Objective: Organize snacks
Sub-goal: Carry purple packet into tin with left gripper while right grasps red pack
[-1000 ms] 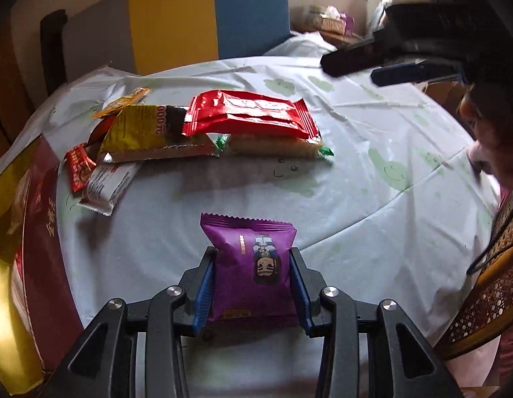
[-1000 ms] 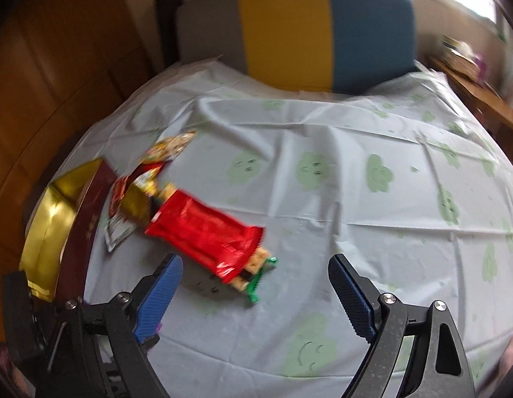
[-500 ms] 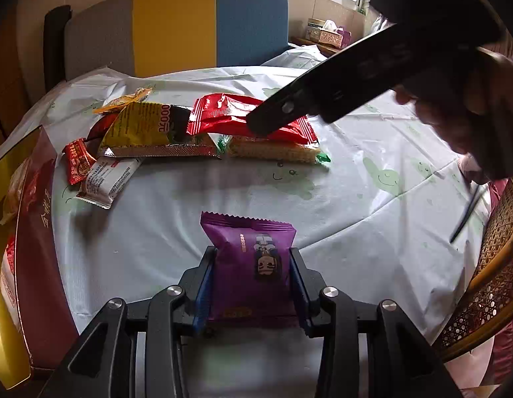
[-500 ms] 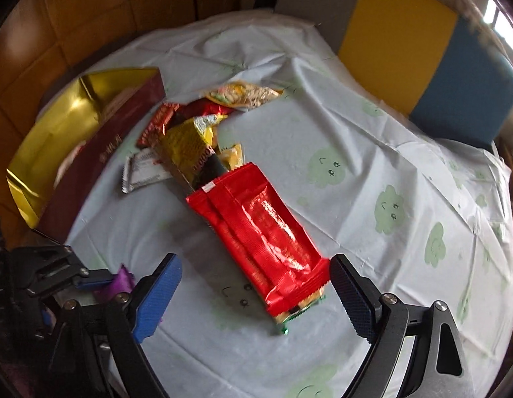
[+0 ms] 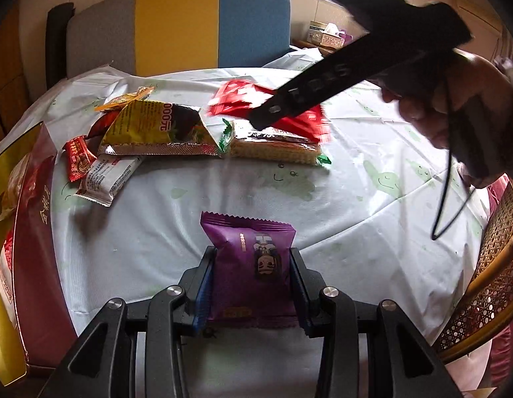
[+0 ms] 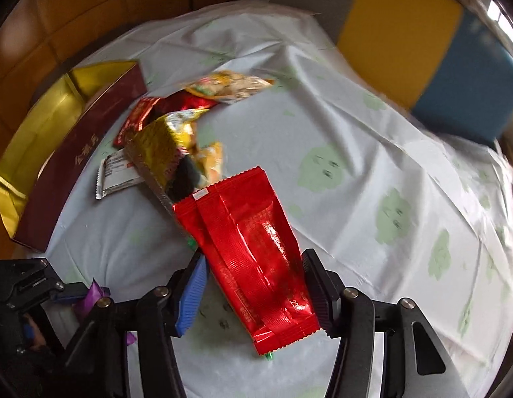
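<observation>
My left gripper (image 5: 251,278) is shut on a purple snack packet (image 5: 253,265) and holds it above the near table edge. My right gripper (image 6: 255,285) has its jaws down on both sides of a long red snack packet (image 6: 250,242); the jaws look closed in against its edges. The red packet (image 5: 289,112) lies on a wafer packet (image 5: 276,149) in the pile. A yellow packet (image 5: 157,126), a white packet (image 5: 107,179) and small red packets (image 5: 77,159) lie to the left. The right gripper's body (image 5: 322,89) crosses the left wrist view.
An open red and gold box (image 6: 57,152) stands at the table's left edge, also in the left wrist view (image 5: 28,248). A grey, yellow and blue chair back (image 5: 177,26) stands behind the table. A wicker chair (image 5: 488,285) is at right.
My right gripper has come down over the pile and narrowed its jaws around the red packet, which shifted slightly. My left gripper has kept hold of the purple packet in place.
</observation>
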The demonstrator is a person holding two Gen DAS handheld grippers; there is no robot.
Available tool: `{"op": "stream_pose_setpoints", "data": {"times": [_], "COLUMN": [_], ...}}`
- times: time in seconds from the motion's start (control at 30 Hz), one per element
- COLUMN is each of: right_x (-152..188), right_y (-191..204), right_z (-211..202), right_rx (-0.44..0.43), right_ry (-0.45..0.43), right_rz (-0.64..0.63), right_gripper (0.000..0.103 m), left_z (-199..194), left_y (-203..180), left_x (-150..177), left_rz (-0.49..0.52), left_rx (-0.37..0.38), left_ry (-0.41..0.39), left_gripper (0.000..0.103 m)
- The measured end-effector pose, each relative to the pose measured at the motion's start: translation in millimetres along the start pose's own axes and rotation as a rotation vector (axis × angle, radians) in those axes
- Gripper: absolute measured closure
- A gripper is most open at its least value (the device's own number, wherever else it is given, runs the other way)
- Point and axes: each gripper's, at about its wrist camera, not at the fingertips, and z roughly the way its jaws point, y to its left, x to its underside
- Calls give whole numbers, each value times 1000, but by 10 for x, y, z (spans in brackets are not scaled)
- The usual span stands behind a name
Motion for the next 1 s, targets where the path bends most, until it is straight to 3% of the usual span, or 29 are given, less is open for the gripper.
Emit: {"op": "stream_pose_setpoints", "data": {"times": [0.23,0.33,0.57,0.67,0.77,0.87,1.0], "right_x": [536,678,660,682,706,687,654], "right_y": [-649,-800,-840,-808,-705,-646,-443], "right_z": [3,144,193,171,169,176,164], "right_rx": [129,125,130,132,141,156,204], "right_ry": [94,181,175,173,170,168,157], "right_rz": [373,464,461,451,439,418,343], "right_gripper": [46,42,38,38,38,38,40], "left_z": [-6,-11,-39,-128,-371,-654,-931], "left_y": [-4,-32,-21,45,101,314,742], "left_x": [22,30,-18,-58,-112,-216,-323], "left_rz": [-8,8,-3,-45,-56,-136,-246], "left_rx": [-4,-15,-8,48,56,67,5], "left_ry": [-13,-15,16,36,-17,-67,-109], "left_gripper": [61,61,63,63,63,63,63]}}
